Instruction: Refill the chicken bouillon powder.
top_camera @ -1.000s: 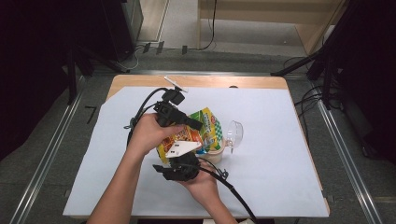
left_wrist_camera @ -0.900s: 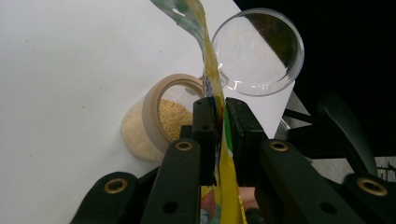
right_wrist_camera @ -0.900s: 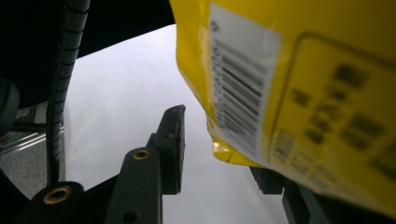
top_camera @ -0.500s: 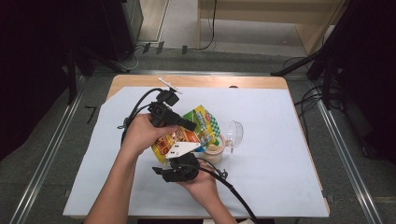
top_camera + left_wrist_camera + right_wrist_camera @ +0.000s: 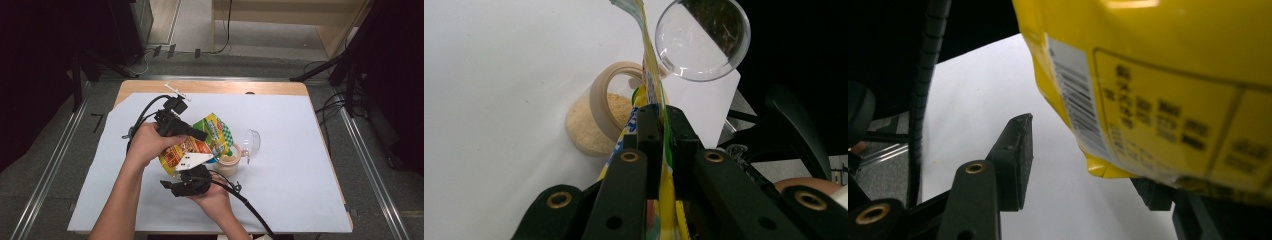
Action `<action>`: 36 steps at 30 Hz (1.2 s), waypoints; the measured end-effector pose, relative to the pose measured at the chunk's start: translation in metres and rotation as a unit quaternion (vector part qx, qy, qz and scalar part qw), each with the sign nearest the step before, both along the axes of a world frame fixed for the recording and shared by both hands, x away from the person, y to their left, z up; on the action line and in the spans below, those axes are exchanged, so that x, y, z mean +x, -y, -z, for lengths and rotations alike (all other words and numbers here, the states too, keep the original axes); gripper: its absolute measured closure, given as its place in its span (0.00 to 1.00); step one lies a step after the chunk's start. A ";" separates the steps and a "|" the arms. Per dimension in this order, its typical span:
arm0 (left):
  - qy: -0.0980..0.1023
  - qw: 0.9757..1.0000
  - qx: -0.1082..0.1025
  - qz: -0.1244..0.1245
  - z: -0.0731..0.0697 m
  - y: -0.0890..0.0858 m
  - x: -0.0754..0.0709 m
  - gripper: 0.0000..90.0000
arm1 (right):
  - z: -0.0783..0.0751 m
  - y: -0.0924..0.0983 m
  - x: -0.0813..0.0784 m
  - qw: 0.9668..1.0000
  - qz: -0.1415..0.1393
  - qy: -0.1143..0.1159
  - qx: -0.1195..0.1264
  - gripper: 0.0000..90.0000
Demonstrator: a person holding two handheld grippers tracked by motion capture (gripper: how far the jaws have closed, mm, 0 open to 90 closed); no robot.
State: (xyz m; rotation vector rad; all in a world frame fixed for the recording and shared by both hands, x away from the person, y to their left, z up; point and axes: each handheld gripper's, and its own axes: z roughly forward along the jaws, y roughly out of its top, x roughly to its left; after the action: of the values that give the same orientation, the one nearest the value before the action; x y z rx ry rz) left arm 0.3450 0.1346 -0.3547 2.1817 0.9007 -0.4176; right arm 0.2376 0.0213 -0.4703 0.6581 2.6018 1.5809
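A yellow and green pouch (image 5: 207,140) hangs tilted over an open beige jar (image 5: 229,162) of light powder. My left gripper (image 5: 202,135) is shut on the pouch's upper edge; in the left gripper view its jaws pinch the flat pouch (image 5: 650,75) above the jar (image 5: 589,125). A clear round lid (image 5: 250,142) stands beside the jar's rim. My right gripper (image 5: 197,175) sits under the pouch's low end. Its jaws have just been opening; the left pad (image 5: 1015,150) stands apart from the pouch's bottom corner (image 5: 1148,100), which covers the other jaw.
A white sheet (image 5: 300,165) covers the wooden table (image 5: 240,87). Black cables trail from both grippers. Dark stands and floor rails flank the table on both sides.
The left hand with the pouch has shifted slightly to the left. The right hand has kept its place under the pouch.
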 end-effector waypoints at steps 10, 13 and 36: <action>0.007 0.999 -0.042 0.013 -0.008 -0.030 -0.004 1.00 | -0.003 0.003 -0.002 1.000 0.003 0.009 0.009 0.52; 0.009 0.998 -0.054 0.022 -0.008 -0.035 -0.006 0.99 | -0.003 0.003 -0.003 1.000 0.005 0.013 0.007 0.50; 0.027 0.994 -0.105 -0.009 -0.008 -0.070 -0.004 0.99 | -0.008 0.028 -0.008 0.998 0.049 0.013 0.029 0.49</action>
State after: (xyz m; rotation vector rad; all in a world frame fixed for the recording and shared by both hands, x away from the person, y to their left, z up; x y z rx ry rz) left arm 0.3412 0.2047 -0.3464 1.9823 0.8092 -0.4217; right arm 0.2300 -0.0064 -0.4621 0.7506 2.4724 1.6293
